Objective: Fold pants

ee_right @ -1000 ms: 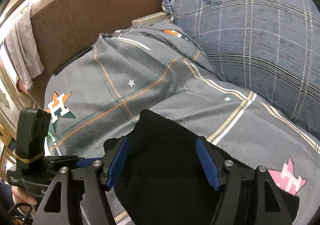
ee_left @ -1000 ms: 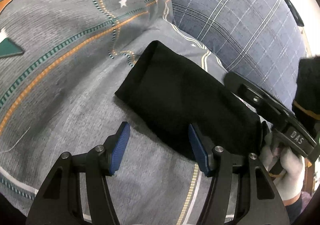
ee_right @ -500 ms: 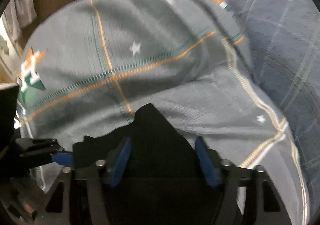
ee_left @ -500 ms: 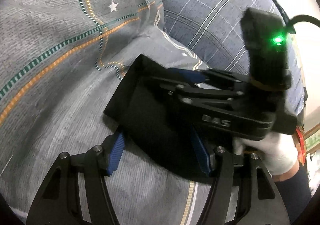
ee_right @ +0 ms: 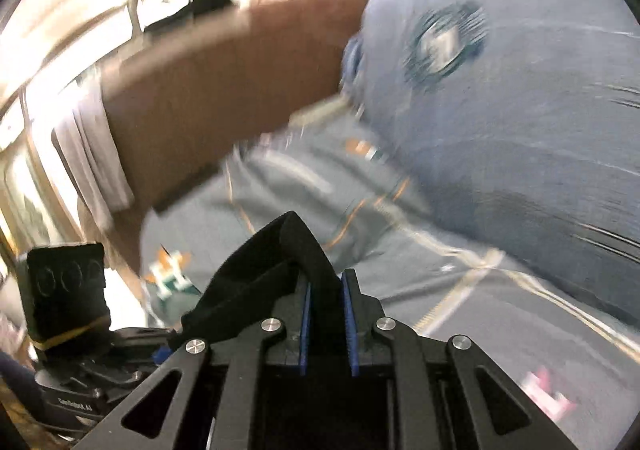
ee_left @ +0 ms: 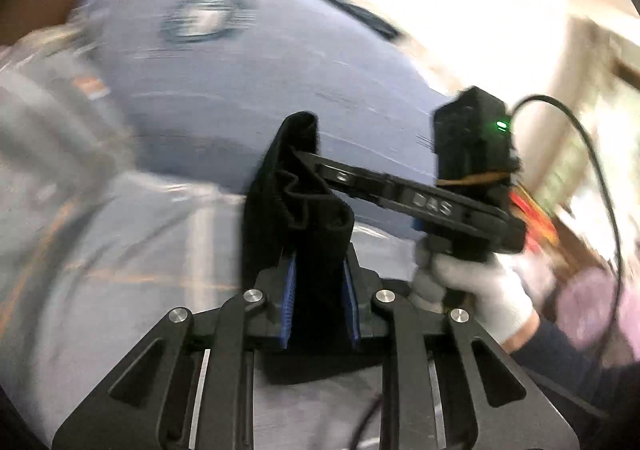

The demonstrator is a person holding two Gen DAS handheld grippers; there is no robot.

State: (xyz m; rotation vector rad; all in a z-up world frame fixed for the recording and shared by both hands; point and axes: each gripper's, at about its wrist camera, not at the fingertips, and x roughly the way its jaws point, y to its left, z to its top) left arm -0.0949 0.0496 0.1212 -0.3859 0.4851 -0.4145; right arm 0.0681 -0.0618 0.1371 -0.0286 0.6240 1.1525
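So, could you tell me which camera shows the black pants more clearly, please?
The left wrist view: the pants show their bunched, wavy edge, pinched by both grippers. The right wrist view gives only a dark peak of them between blue pads.

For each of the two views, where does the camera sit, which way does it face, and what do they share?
Left wrist: on the left gripper, looking along its fingers at black pants; right gripper and gloved hand show.
Right wrist: on the right gripper, facing the headboard; left gripper at lower left.
Shared: pants, blue pillow, grey bedsheet.
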